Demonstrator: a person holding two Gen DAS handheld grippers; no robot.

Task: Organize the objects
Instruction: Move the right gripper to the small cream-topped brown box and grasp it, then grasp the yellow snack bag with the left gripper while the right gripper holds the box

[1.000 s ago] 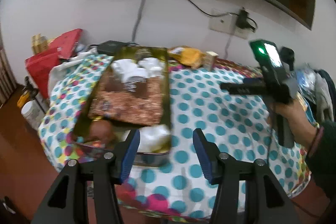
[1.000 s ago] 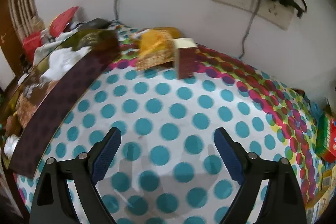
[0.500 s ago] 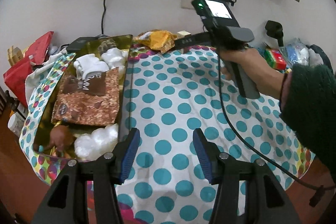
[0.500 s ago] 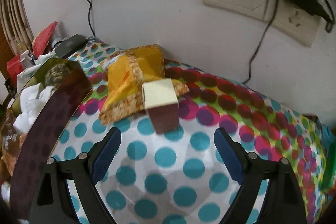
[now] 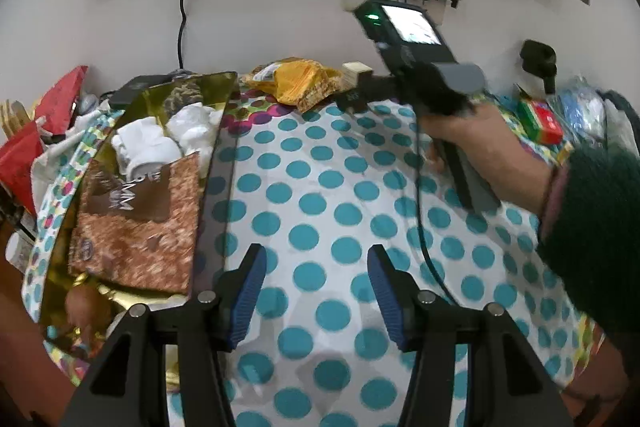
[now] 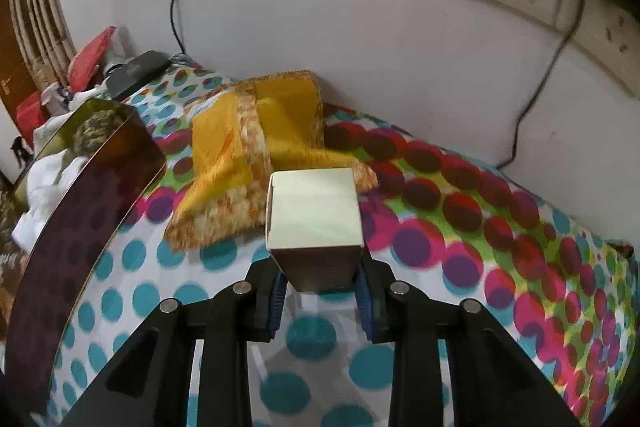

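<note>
Right wrist view shows the right gripper point(image 6: 320, 293) clamped narrow on a small cream-topped box point(image 6: 314, 223), blue pads point(image 6: 277, 301) pressing its brown lower sides; its jaws have just closed onto it. That box stands upright on the polka-dot tablecloth point(image 6: 460, 227), touching the front edge of the yellow snack packet point(image 6: 260, 151) near the wall. Left of the packet sits the gold tray point(image 6: 100, 187), holding white crumpled wrappers point(image 5: 188, 123) and a brown chocolate packet point(image 5: 136, 223). From the left wrist, the left gripper point(image 5: 314, 291) hangs half open over bare dotted cloth beside the tray, nothing between its fingers.
</note>
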